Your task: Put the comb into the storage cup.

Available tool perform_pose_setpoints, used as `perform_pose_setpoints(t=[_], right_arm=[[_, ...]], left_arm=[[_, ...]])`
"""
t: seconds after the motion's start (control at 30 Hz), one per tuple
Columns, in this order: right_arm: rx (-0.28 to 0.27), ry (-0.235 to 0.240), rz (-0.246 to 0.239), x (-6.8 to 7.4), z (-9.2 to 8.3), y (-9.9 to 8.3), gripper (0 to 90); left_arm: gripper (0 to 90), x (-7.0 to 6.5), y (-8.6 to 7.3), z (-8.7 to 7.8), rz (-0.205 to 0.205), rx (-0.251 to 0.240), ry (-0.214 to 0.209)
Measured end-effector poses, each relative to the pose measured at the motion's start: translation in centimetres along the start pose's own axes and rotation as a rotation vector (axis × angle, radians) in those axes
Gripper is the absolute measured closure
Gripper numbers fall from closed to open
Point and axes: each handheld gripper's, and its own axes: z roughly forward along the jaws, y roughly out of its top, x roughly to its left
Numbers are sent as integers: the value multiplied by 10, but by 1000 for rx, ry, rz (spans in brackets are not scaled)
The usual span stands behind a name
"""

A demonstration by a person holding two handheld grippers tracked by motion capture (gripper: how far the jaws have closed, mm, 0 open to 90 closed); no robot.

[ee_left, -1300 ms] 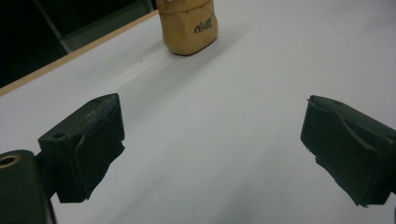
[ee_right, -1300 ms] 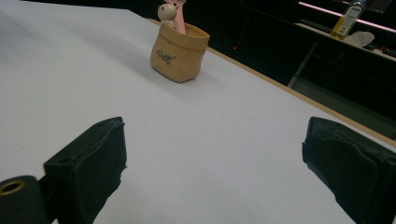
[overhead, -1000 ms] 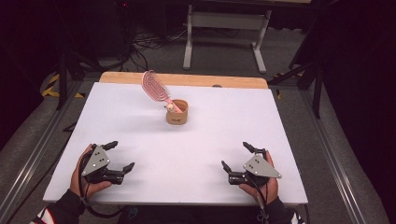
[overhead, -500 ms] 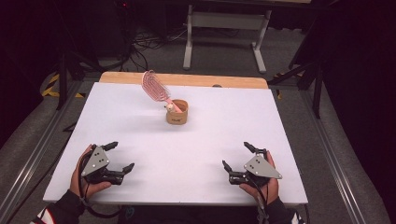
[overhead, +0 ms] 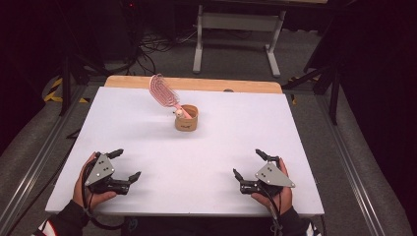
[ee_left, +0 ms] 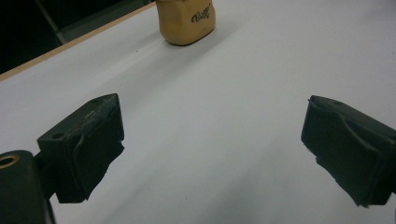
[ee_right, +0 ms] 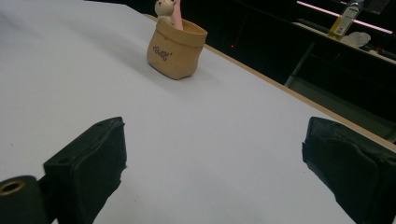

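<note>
A small tan pouch-shaped holder (overhead: 186, 118) stands upright near the middle back of the white table (overhead: 147, 132). A pink hairbrush (overhead: 162, 90) leans out of it, head up and tilted to the left. The holder's base (ee_left: 186, 21) is at the top of the left gripper view, and the holder (ee_right: 176, 42) with the pink handle (ee_right: 177, 15) is in the right gripper view. My left gripper (overhead: 124, 164) rests open near the front left edge, nothing between its jaws. My right gripper (overhead: 247, 164) rests open near the front right edge, also empty. Both are far from the holder.
A wooden strip (overhead: 211, 84) runs along the table's far edge. Beyond it stand a metal table frame (overhead: 236, 29) and floor cables (overhead: 157, 42). Dark stands flank the table. A bottle (ee_right: 344, 17) sits on a far shelf in the right gripper view.
</note>
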Motion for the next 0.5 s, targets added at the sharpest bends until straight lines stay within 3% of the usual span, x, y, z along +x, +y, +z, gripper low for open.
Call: perform_pose_setpoints(t=[0.5], right_arm=[[-6,1,18,-3,0,-1,72]], left_arm=[[68,0,1,3,2,14,-2]])
